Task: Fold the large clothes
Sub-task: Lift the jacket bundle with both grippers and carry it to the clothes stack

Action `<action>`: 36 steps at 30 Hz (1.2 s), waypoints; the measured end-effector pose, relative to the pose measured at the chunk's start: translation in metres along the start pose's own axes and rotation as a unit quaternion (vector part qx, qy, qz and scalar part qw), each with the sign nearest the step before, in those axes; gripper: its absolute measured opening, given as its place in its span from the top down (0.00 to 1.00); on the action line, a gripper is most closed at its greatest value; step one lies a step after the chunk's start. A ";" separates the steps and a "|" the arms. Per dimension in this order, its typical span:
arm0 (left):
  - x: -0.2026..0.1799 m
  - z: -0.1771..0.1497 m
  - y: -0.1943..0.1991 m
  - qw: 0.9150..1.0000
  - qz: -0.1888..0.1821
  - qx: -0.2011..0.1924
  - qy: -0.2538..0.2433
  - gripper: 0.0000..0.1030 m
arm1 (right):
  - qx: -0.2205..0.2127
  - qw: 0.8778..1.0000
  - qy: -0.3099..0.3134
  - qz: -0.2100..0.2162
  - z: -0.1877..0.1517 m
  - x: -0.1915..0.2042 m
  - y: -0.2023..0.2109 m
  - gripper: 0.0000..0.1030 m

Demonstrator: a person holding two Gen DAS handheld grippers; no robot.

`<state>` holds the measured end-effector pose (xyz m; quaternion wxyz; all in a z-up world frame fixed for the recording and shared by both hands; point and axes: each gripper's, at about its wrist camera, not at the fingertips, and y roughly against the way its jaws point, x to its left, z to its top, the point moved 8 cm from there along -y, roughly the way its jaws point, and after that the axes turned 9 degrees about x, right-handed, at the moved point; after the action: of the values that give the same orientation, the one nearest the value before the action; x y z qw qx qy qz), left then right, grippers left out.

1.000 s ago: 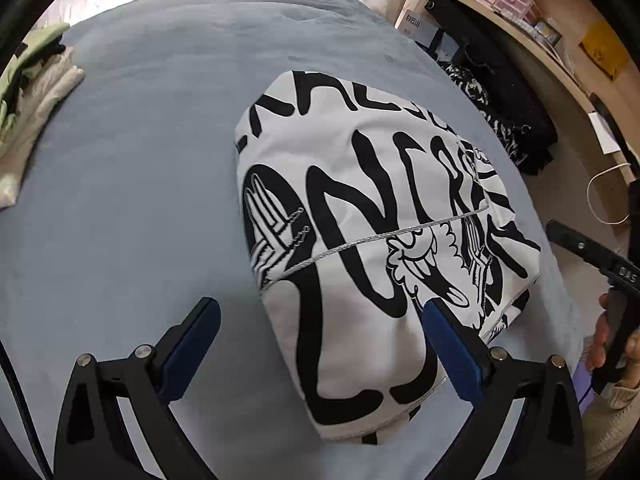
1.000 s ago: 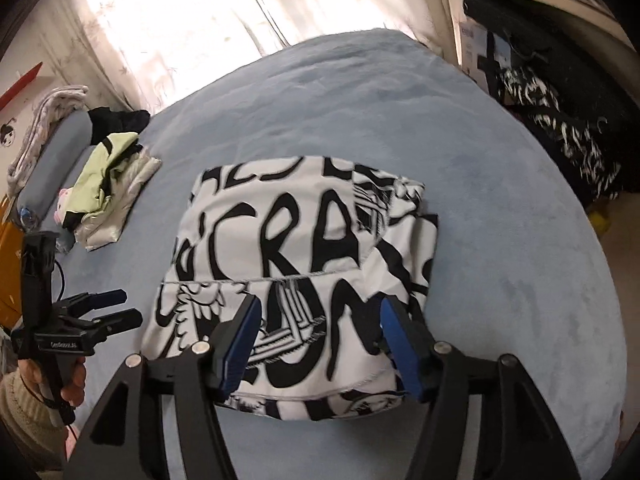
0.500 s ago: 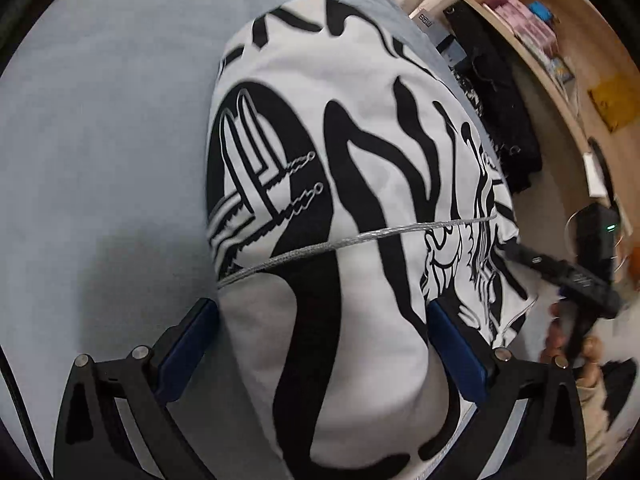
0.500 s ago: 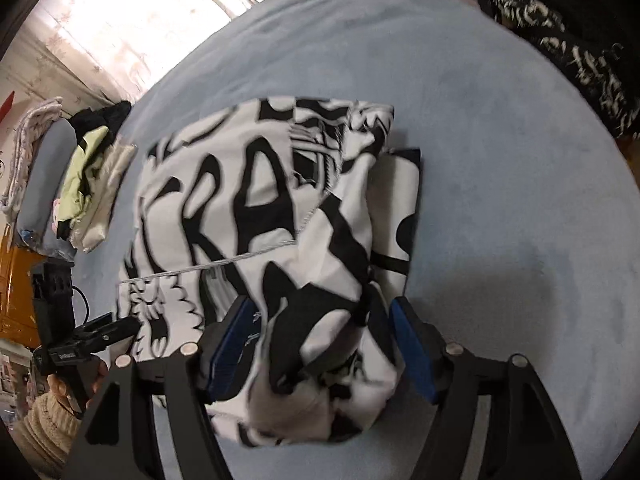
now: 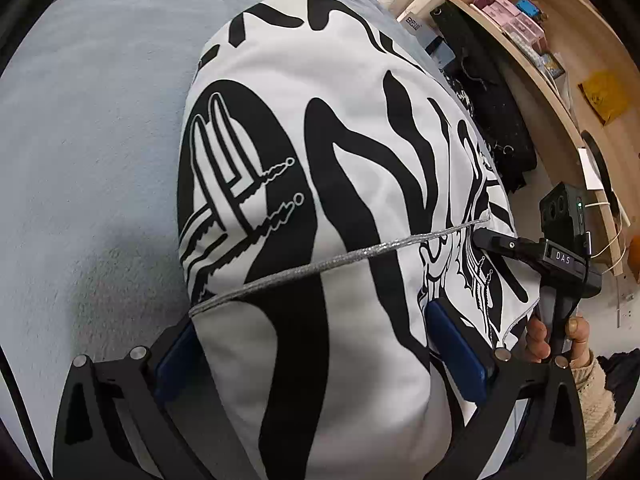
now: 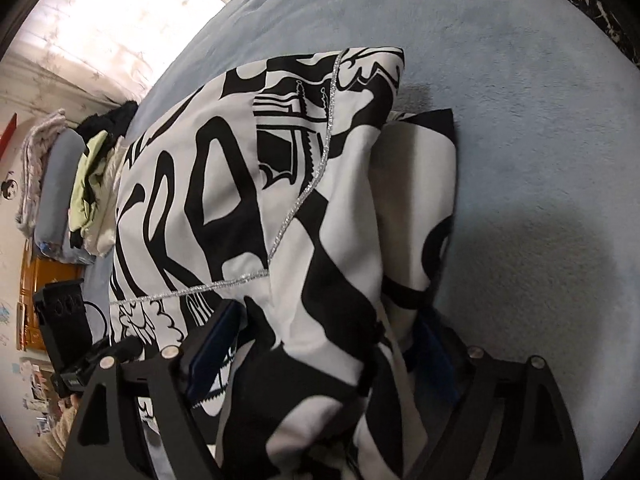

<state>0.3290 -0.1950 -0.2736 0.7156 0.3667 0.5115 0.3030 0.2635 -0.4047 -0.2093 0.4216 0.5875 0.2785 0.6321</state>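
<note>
Left wrist view: your left gripper [image 5: 320, 354] was hovering short of the folded garment [image 5: 320, 160] a second ago; now the near end of the bundle fills the space between the blue pads [image 5: 456, 350]. The jaws look about as wide as before, so they straddle the bundle rather than pinch it; whether the pads press the cloth I cannot tell. The garment lies on the blue bedcover [image 5: 88, 128], silver piping [image 5: 320, 266] running across its top. On the far right, your right gripper [image 5: 520, 246] reaches in over the garment's right edge, right hand [image 5: 556, 336] on its handle; its finger state is hidden from here.

Right wrist view: the right gripper [image 6: 320, 354] has also closed the distance. Cloth is bunched between its pads [image 6: 214, 350] and rises there, where it lay flat a second ago. Jaws wide, loaded with fabric; a firm clamp is not confirmed. A lower layer [image 6: 420, 184] sticks out to the right of the top fold. The left gripper [image 6: 80, 356] shows at the near left. A clothes pile [image 6: 92, 172] sits far left on the bed.

Judgement: folding looks finished, and you're now taking hold of the near end at both corners, probably to lift or shift the bundle. Risk: the layers slide apart if you lift unevenly.
</note>
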 end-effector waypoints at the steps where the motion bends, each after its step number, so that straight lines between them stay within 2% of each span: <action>1: -0.001 0.001 -0.002 1.000 0.002 0.001 -0.001 0.00 | -0.001 1.000 0.003 -0.004 -0.001 0.001 0.000 0.16; 3: -0.001 0.001 -0.002 1.000 0.004 0.003 -0.002 0.00 | -0.001 1.000 0.008 -0.011 -0.002 0.003 -0.001 0.18; 5: -0.002 0.001 -0.002 1.000 0.006 0.003 -0.002 0.00 | -0.002 1.000 0.012 -0.005 -0.002 0.009 -0.001 0.32; 8: -0.006 0.002 0.000 1.000 0.019 -0.006 -0.006 0.04 | -0.014 0.999 0.021 -0.020 -0.004 0.016 0.003 0.42; 9: -0.012 0.004 -0.002 1.000 0.024 -0.010 -0.009 0.09 | -0.019 0.999 0.022 -0.023 -0.005 0.017 0.005 0.44; 11: -0.019 0.004 0.004 0.999 0.038 -0.026 -0.017 0.18 | -0.031 0.999 0.022 -0.022 -0.007 0.020 0.012 0.57; 13: -0.026 0.004 0.014 0.998 0.044 -0.045 -0.026 0.33 | -0.048 0.998 0.024 -0.019 -0.010 0.028 0.020 0.62; 16: -0.041 0.005 0.027 0.995 0.061 -0.063 -0.048 0.47 | -0.070 0.997 0.033 -0.028 -0.014 0.044 0.029 0.70; 17: -0.044 0.005 0.030 0.994 0.065 -0.067 -0.051 0.49 | -0.079 0.996 0.037 -0.033 -0.015 0.051 0.032 0.73; 21: -0.052 -0.001 0.047 0.990 0.091 -0.086 -0.065 0.54 | -0.100 0.993 0.050 -0.044 -0.026 0.079 0.043 0.78; 28: -0.038 -0.019 0.093 0.988 0.102 -0.100 -0.051 0.54 | -0.107 0.991 0.080 -0.031 -0.054 0.135 0.050 0.79; 33: -0.012 -0.040 0.153 0.984 0.124 -0.122 -0.044 0.54 | -0.113 0.988 0.105 -0.014 -0.072 0.194 0.049 0.80; 36: 0.010 -0.052 0.203 0.980 0.134 -0.142 -0.036 0.54 | -0.117 0.985 0.125 0.002 -0.078 0.239 0.048 0.80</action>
<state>0.2706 -0.0645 -0.1200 0.7311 0.3372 0.3837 0.4522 0.1885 -0.2113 -0.0591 0.4482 0.4509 0.2520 0.7296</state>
